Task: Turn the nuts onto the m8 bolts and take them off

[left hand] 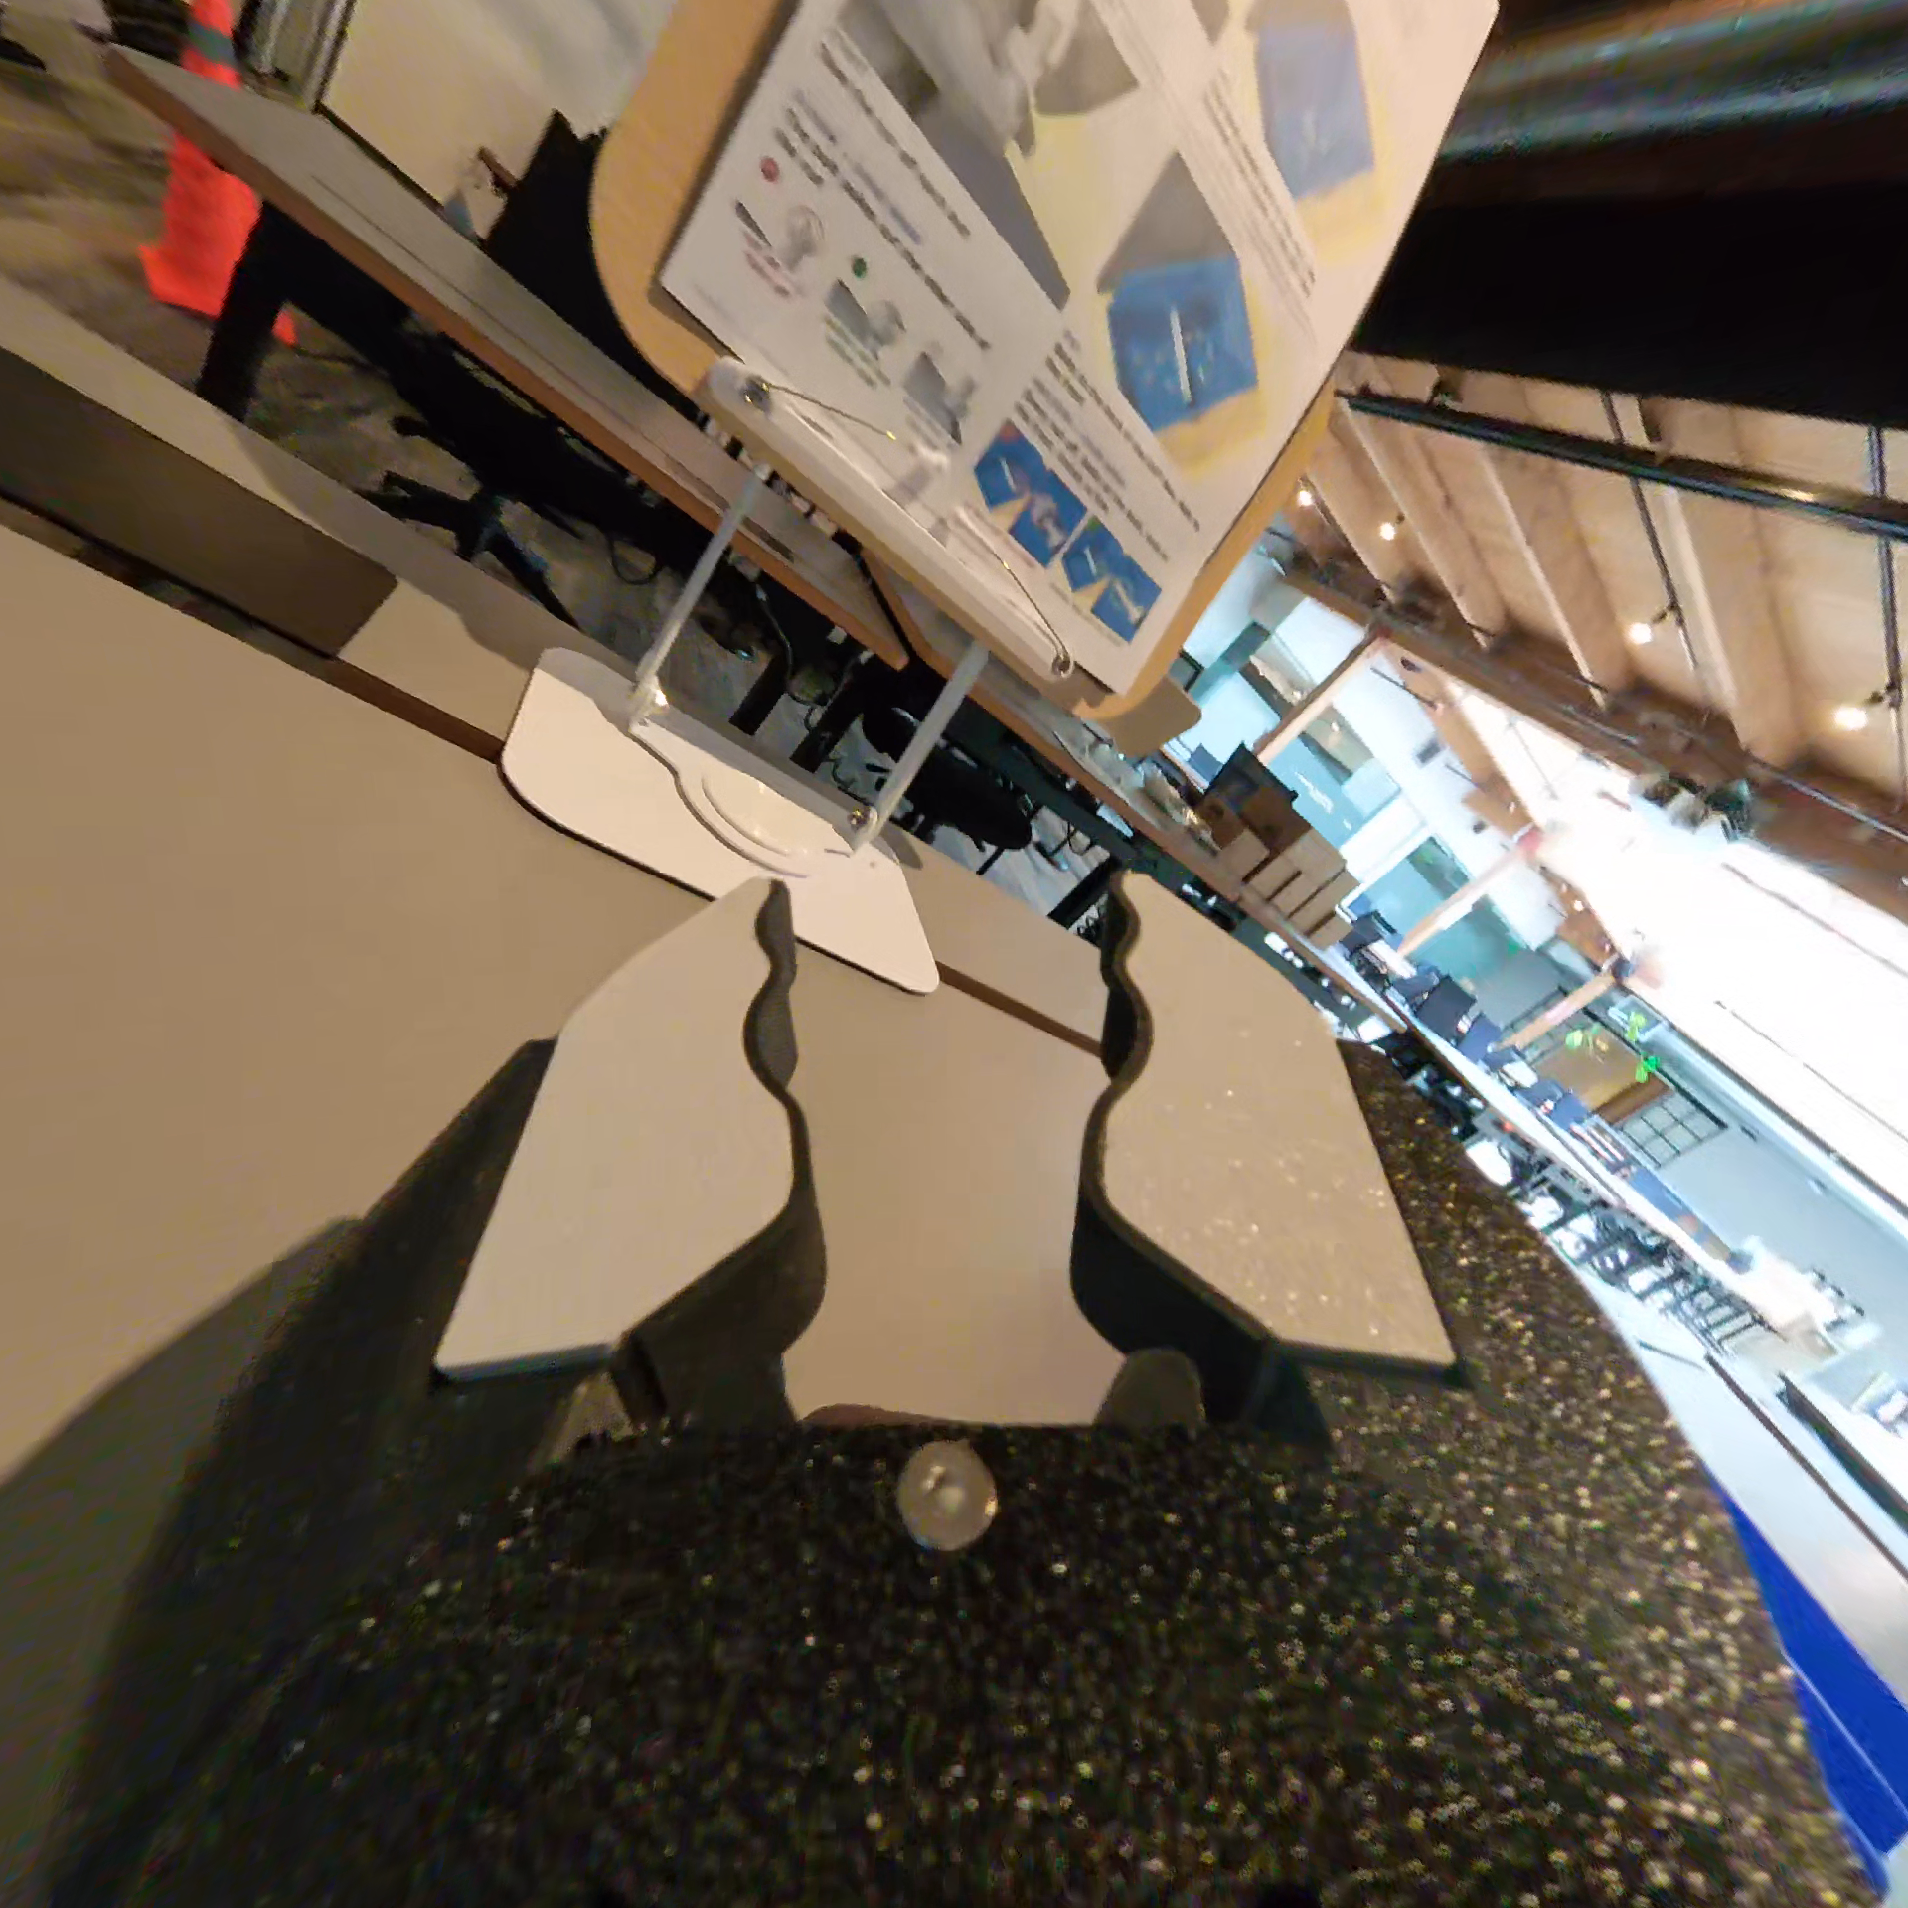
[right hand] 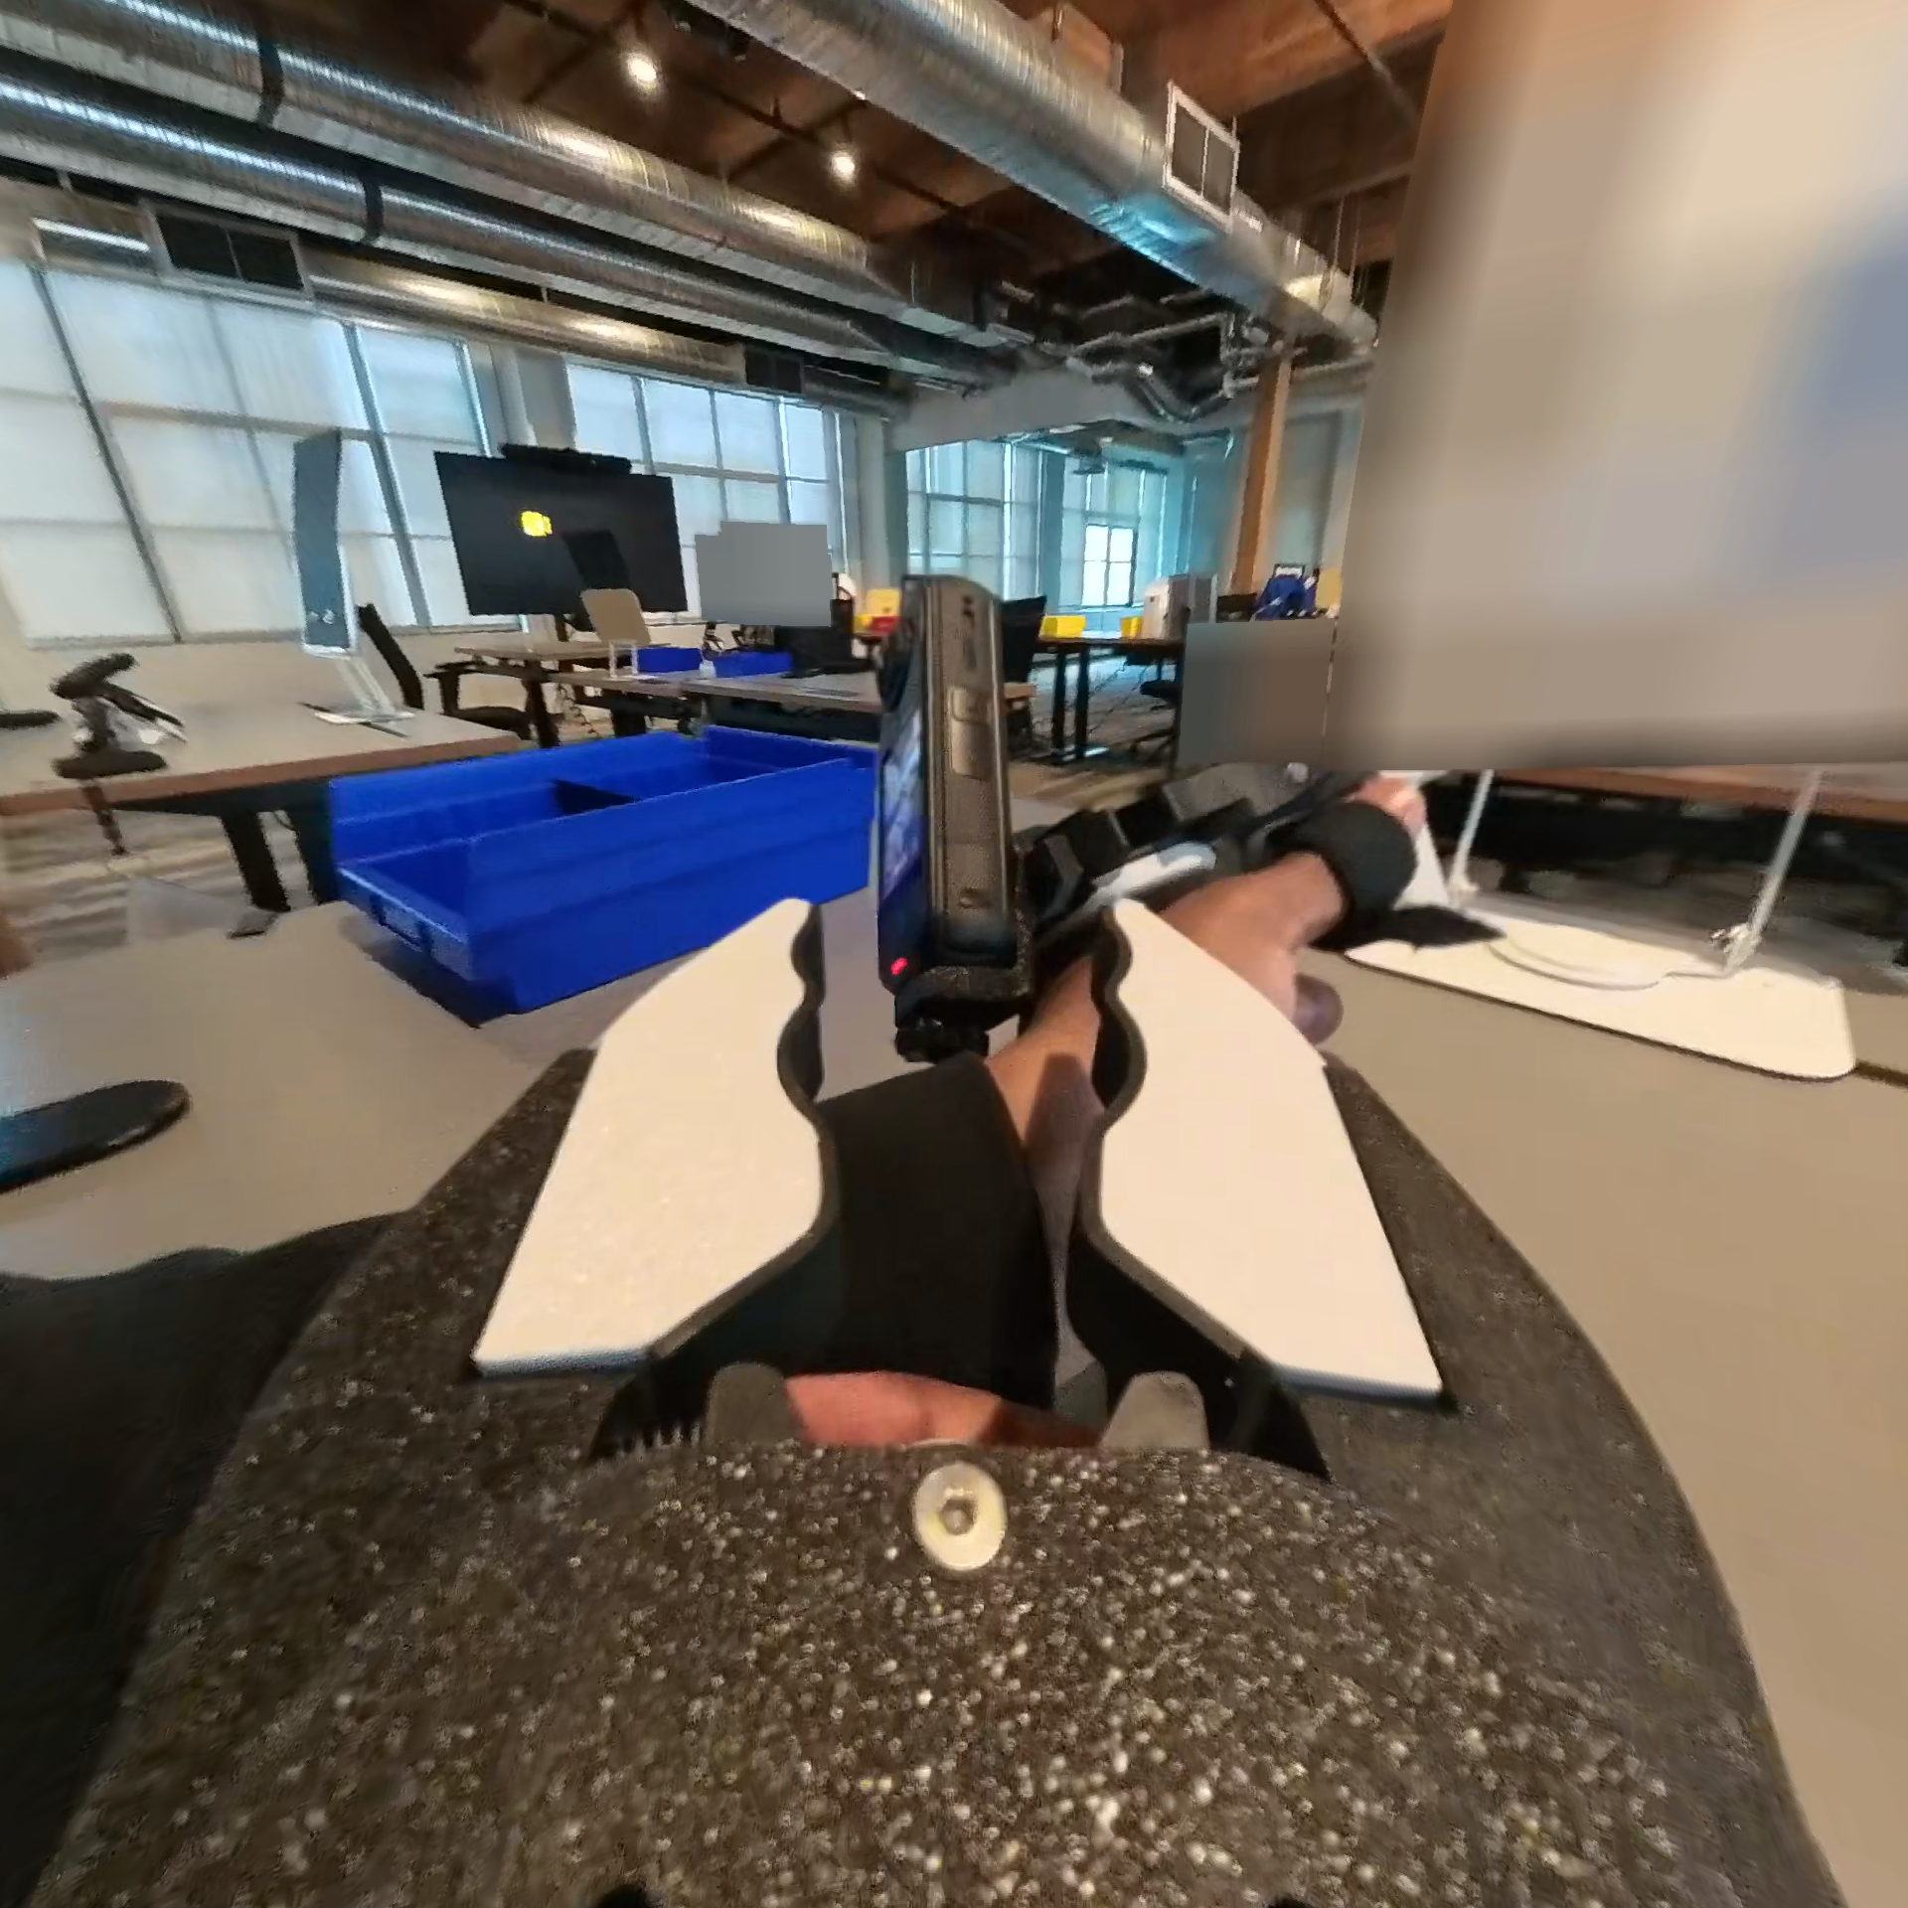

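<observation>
the left gripper (left hand: 945, 971) fills the lower half of the left wrist view, its two pale fingers (left hand: 640, 1156) spread apart with nothing between them but bare grey table (left hand: 207, 929). the view is tilted hard, so the table edge runs from upper left to lower right. at top centre a document stand (left hand: 712, 785) on a white base holds an instruction sheet (left hand: 991, 258) with printed text and small blue photos; the writing is too blurred to read. an orange cone (left hand: 201, 196) stands in the upper left corner.

in the right wrist view the right gripper (right hand: 960, 960) takes up the lower half, its fingers (right hand: 681, 1136) also spread and pinching nothing. beyond the gap, at centre, the person's hand (right hand: 1239, 929) in a dark wrist wrap holds the other gripper, whose upright black camera (right hand: 945, 785) shows a small red light near its lower end.

left of centre a blue bin (right hand: 578, 878) sits on the table, long axis running left to right, split by dividers into compartments; what lies in them cannot be seen from this low angle. no nuts or bolts show in either view, so their place and direction cannot be told. far back at upper left, a dark screen (right hand: 558, 537) carries a small yellow mark.
</observation>
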Demonstrator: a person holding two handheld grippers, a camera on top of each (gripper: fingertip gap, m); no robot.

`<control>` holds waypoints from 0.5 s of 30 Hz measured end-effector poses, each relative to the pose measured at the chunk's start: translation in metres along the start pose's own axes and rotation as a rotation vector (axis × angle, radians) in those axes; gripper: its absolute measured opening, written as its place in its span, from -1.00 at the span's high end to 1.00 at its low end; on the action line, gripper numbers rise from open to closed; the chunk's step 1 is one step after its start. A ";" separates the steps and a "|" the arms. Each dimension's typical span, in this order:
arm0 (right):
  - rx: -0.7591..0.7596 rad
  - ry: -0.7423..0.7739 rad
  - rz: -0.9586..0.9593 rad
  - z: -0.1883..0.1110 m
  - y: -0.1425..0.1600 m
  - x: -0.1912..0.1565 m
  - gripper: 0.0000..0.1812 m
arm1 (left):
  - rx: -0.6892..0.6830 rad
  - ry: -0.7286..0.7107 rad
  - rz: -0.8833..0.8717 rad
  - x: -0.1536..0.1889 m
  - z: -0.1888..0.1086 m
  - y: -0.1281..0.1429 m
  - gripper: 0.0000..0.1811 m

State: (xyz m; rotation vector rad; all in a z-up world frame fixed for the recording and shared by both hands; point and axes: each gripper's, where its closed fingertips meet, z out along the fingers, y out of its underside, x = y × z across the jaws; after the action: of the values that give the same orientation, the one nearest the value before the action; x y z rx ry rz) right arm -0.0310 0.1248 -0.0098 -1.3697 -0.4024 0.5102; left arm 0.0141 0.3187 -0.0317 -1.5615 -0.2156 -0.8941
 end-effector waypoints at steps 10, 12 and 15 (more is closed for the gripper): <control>0.037 0.010 -0.066 0.005 -0.005 0.016 0.54 | -0.135 0.143 0.153 0.012 -0.040 0.020 0.37; 0.012 -0.055 -0.017 -0.002 -0.001 0.024 0.45 | -0.210 0.200 0.259 0.011 -0.058 0.012 0.37; -0.051 -0.134 0.057 -0.017 0.001 0.048 0.43 | -0.337 0.181 0.609 -0.022 -0.092 -0.014 0.38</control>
State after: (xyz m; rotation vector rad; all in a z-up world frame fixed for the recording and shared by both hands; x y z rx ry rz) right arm 0.0178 0.1378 -0.0148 -1.4033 -0.4893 0.6451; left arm -0.0473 0.2462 -0.0407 -1.6994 0.5425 -0.5943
